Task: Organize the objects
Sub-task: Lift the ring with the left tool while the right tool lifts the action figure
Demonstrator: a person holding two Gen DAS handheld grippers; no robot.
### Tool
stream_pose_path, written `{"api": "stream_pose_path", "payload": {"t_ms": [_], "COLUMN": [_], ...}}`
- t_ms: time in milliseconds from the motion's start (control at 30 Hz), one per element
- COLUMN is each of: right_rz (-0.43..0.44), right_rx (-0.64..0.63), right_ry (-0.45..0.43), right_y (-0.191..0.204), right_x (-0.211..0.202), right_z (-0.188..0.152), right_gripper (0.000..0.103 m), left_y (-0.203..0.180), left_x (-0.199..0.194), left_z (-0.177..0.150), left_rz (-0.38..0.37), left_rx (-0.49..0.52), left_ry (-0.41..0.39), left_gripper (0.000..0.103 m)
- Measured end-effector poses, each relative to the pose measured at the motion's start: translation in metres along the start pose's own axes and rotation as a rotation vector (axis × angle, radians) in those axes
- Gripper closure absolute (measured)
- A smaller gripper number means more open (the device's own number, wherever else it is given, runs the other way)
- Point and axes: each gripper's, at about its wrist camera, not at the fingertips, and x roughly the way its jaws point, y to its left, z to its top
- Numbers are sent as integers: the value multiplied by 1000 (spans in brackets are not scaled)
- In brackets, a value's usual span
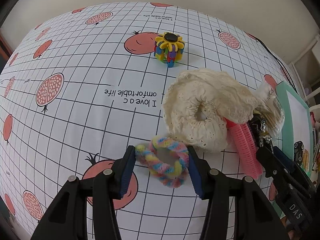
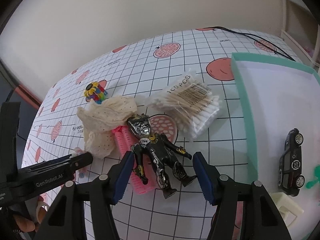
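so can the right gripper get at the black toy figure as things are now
Probably yes. The right gripper is open, its jaws either side of the black toy figure, which lies face up partly on the pink hair roller. Nothing covers it.

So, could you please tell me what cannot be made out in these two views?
- Pink ridged plastic hair rollers: right wrist view, mostly covered by the black and silver toy figure and the cream lace fabric scrunchie.
- White plastic piece: right wrist view, cut off by the right gripper; unidentifiable.
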Motion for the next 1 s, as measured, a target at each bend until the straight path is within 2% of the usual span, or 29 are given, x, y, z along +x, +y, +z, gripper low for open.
{"api": "stream_pose_path", "payload": {"t_ms": [700, 1000], "right_rz": [12, 16], "right_rx": [4, 0], "right_ry": [9, 18], "right_y": [0, 1], "right_x": [4, 3], "right_z": [-1, -1], "right_gripper": [34, 40], "left_y": [5, 6], "left_x": [-7, -8], "left_z": [-7, -8], "left_rz": [9, 14], "left_rx": [5, 5], "left_ry": [-3, 0], "left_gripper": [50, 50]}}
